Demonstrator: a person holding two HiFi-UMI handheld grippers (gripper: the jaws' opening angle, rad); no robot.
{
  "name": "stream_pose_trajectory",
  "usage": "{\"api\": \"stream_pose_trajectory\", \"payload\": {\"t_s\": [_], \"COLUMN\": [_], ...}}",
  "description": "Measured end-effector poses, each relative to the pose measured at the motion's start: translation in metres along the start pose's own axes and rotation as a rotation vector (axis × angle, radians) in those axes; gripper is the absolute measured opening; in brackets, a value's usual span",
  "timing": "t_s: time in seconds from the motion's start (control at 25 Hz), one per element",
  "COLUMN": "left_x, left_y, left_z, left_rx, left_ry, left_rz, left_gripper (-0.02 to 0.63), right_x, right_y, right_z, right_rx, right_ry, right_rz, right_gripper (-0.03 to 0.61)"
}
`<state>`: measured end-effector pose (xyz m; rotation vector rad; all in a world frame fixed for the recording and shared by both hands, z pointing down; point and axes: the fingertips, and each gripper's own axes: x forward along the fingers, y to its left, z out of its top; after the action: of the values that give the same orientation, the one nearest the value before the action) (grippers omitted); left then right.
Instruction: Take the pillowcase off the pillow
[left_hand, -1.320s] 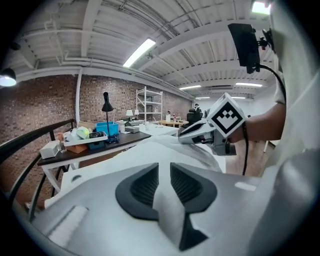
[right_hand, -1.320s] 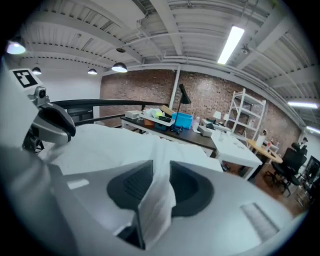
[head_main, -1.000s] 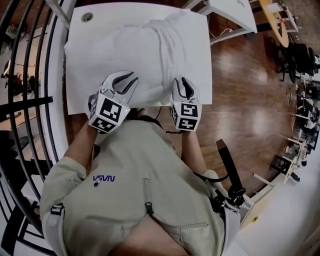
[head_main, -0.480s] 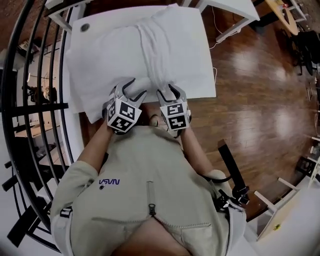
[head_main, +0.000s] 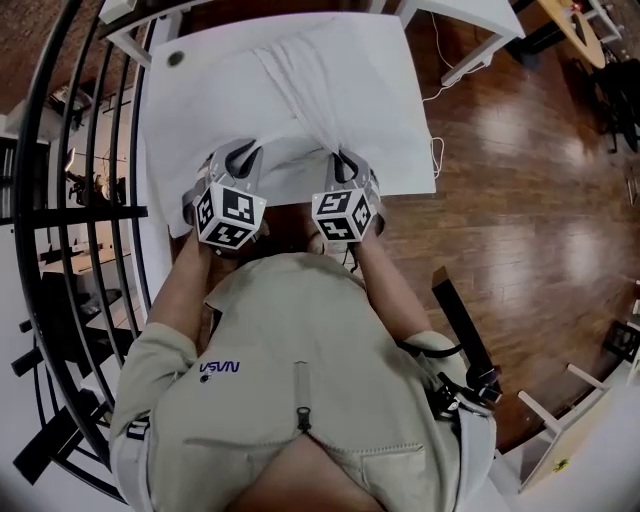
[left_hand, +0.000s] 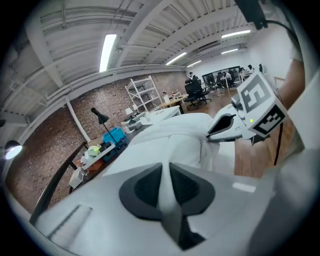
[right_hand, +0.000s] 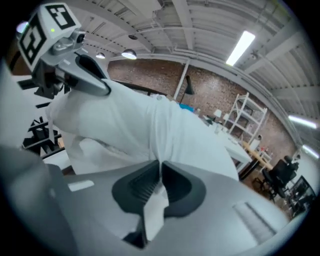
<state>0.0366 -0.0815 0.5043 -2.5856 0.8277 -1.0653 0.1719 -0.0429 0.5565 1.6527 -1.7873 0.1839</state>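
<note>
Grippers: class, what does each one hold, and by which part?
The left gripper and right gripper, jaws just closed, each pinch a fold of the white pillowcase along its near edge, one at each side.

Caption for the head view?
Left hand-held gripper and right hand-held gripper, jaws just closed, pinch the pillowcase on a table.

The white pillowcase (head_main: 300, 95) is lying across the middle of the white surface (head_main: 165, 110), bunching into long folds running from far edge toward near edge. It is covering the pillow, hidden inside.
</note>
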Motion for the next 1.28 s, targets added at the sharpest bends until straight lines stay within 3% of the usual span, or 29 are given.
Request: {"api": "stream_pose_trajectory", "payload": {"t_s": [0.12,0.24,0.36,0.48,0.6,0.76,0.92,1.04,1.12,1.28], "left_x": [-0.013,-0.020,-0.015,-0.009,-0.007,-0.005,-0.013,-0.026,-0.030,-0.012], "left_y": [0.032,0.040,0.011,-0.030,-0.043,-0.040,-0.042,-0.024,-0.001,0.064], "left_z": [0.009,0.002,-0.019,-0.043,-0.050,-0.034,-0.012,0.013,0.028,0.038], "left_rx": [-0.049,-0.079,-0.108,-0.186,-0.246,-0.264,-0.278,-0.356,-0.388,-0.336], "left_ry": [-0.032,-0.039,-0.024,0.002,-0.008,-0.038,-0.065,-0.156,-0.221,-0.240], "left_rz": [0.027,0.010,-0.060,-0.143,-0.188,-0.233,-0.311,-0.363,-0.347,-0.231], "left_gripper": [0.038,0.038,0.037,0.034,0.041,0.081,0.136,0.125,0.106,0.130], "right_x": [-0.007,-0.002,0.017,0.023,0.017,0.004,-0.012,-0.026,-0.035,-0.044], "right_y": [-0.035,-0.062,-0.064,-0.048,-0.043,-0.050,-0.048,-0.047,-0.049,-0.056], "right_z": [0.008,-0.009,-0.046,-0.080,-0.087,-0.081,-0.064,-0.043,-0.022,0.029], "right_rx": [-0.016,0.044,0.120,0.190,0.211,0.248,0.264,0.301,0.312,0.323], "right_ry": [-0.020,0.039,0.147,0.245,0.245,0.209,0.182,0.143,0.097,-0.001], "right_rz": [-0.120,-0.162,-0.144,-0.078,-0.023,0.016,0.110,0.162,0.177,0.158], "right_gripper": [0.018,0.018,0.015,0.011,0.024,0.093,0.123,0.121,0.120,0.110]}}
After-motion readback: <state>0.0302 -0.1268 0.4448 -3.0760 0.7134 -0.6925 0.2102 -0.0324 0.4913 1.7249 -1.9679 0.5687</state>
